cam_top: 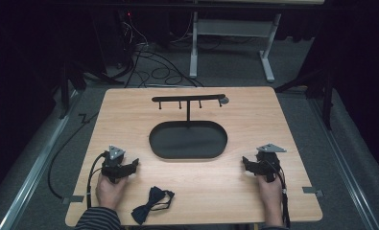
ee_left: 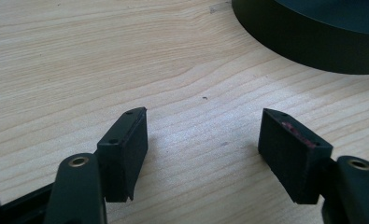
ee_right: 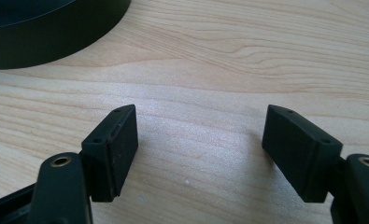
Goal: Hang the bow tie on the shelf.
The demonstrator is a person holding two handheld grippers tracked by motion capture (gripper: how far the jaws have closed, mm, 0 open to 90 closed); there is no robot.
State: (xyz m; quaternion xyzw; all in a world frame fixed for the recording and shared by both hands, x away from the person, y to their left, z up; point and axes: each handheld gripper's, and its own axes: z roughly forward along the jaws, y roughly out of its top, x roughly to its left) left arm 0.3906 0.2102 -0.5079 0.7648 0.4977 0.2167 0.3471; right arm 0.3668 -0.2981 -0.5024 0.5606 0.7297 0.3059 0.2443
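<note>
A black oval tray (cam_top: 187,154) with a T-shaped hanger rack (cam_top: 188,99) rising from its back sits mid-table. A dark bow tie (cam_top: 151,205) lies near the front edge, between the hands. My left gripper (cam_top: 133,164) rests on the wood left of the tray, open, nothing between its jaws. In the left gripper view my left gripper (ee_left: 203,137) faces bare wood with the tray wall (ee_left: 308,42) at upper right. My right gripper (cam_top: 245,161) rests right of the tray, open and empty. My right gripper (ee_right: 201,135) has the tray wall (ee_right: 46,39) at upper left.
The light wooden table (cam_top: 129,115) stands on a grey floor. Cables (cam_top: 148,67) trail behind it and a white frame (cam_top: 235,28) stands farther back. Metal rails run along both sides. Tape marks sit at the front corners.
</note>
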